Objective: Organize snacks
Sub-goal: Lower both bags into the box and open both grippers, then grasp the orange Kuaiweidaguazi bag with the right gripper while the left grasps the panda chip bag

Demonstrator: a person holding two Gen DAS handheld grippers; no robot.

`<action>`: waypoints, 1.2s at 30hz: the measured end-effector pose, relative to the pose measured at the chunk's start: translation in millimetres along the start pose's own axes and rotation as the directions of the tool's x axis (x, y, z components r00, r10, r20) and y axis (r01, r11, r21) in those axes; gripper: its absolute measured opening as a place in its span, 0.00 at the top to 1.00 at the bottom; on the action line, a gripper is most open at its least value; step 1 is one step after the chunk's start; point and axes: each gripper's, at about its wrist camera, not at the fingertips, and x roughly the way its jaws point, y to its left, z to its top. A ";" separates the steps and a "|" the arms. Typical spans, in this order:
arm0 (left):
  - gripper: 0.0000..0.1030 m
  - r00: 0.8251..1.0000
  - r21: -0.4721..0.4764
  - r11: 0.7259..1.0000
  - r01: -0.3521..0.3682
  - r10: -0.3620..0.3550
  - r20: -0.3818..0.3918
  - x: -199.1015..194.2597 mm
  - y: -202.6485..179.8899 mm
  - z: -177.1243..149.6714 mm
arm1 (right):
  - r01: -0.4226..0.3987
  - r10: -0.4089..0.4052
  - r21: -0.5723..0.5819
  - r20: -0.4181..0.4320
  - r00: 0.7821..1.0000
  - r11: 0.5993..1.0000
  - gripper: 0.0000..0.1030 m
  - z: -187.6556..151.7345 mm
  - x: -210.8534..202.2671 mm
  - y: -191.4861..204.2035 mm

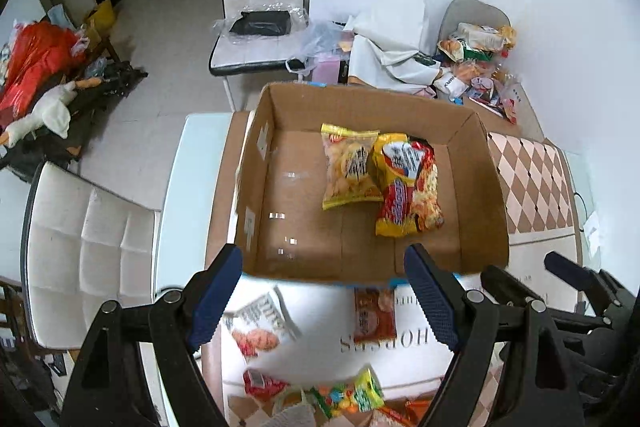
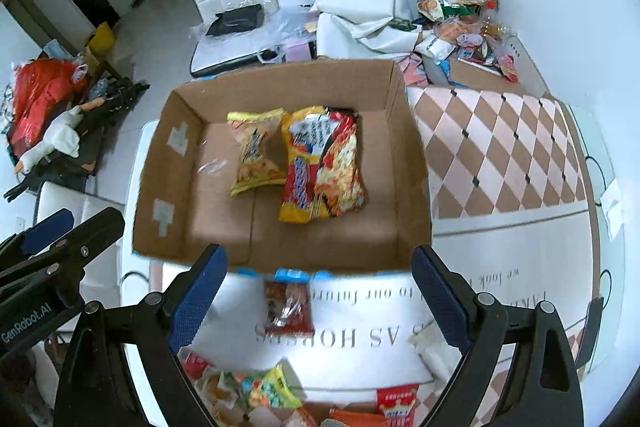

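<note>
An open cardboard box (image 1: 256, 163) (image 2: 412, 163) stands on the table. Inside lie a yellow chip bag (image 1: 349, 165) (image 2: 254, 151) and a red-and-yellow snack bag (image 1: 408, 185) (image 2: 324, 167), side by side. My left gripper (image 1: 324, 291) is open and empty, just short of the box's near wall. My right gripper (image 2: 320, 291) is open and empty, also at the near wall. On the table in front lie a small brown-red packet (image 1: 375, 315) (image 2: 288, 309), a white-and-red packet (image 1: 260, 325), a green-yellow candy bag (image 1: 352, 395) (image 2: 272, 391) and a red packet (image 2: 398, 401).
The table has a white printed cloth (image 2: 400, 323) and a checkered mat (image 2: 500, 147). A grey chair piled with snack bags (image 1: 476, 59) (image 2: 464, 15) is behind the box. White chairs (image 1: 260, 7) (image 1: 88, 251) stand at left. The other gripper shows at each view's edge (image 1: 580, 279) (image 2: 52, 239).
</note>
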 end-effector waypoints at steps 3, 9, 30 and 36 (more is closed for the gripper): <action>0.20 1.000 -0.015 1.000 -0.005 0.005 -0.014 -7.2 4.1 -20.4 | -0.025 0.025 0.000 -0.028 0.999 1.000 0.07 -20.4 -4.4 -0.5; 0.20 0.993 -0.029 0.999 -0.045 0.042 -0.108 -1.7 15.8 -81.2 | -0.092 0.097 0.032 -0.199 0.975 0.995 0.07 -85.4 14.5 -6.0; 0.20 0.803 -0.245 0.959 -0.145 -0.031 -0.596 107.4 69.3 -282.8 | -0.086 0.241 0.255 -0.680 0.693 0.963 0.08 -276.9 153.3 -19.4; 0.20 0.772 -0.394 0.906 -0.156 -0.137 -0.621 126.2 81.9 -301.6 | -0.072 0.242 0.265 -0.694 0.678 0.962 0.08 -278.8 169.5 -15.6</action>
